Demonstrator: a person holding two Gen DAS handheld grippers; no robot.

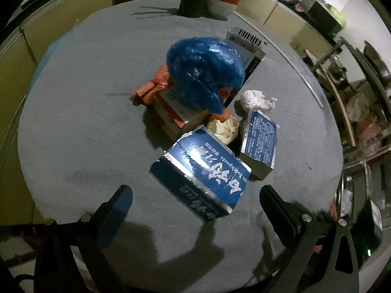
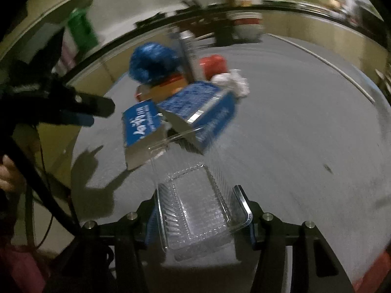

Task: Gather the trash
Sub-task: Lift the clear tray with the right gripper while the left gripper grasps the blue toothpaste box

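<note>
Right gripper clamped across clear plastic tray, lifted off grey table for disposal. Left gripper wide open, empty, above blue toothpaste box – likely next pick. Trash pile bunched mid-table.

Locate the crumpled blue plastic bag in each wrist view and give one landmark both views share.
Left wrist view: the blue plastic bag sits just above centre, atop the trash pile on the grey table.
Right wrist view: the blue plastic bag is upper left of centre, at the pile's far end.
Shared landmark: the white crumpled tissue, at the pile's right side.
</note>
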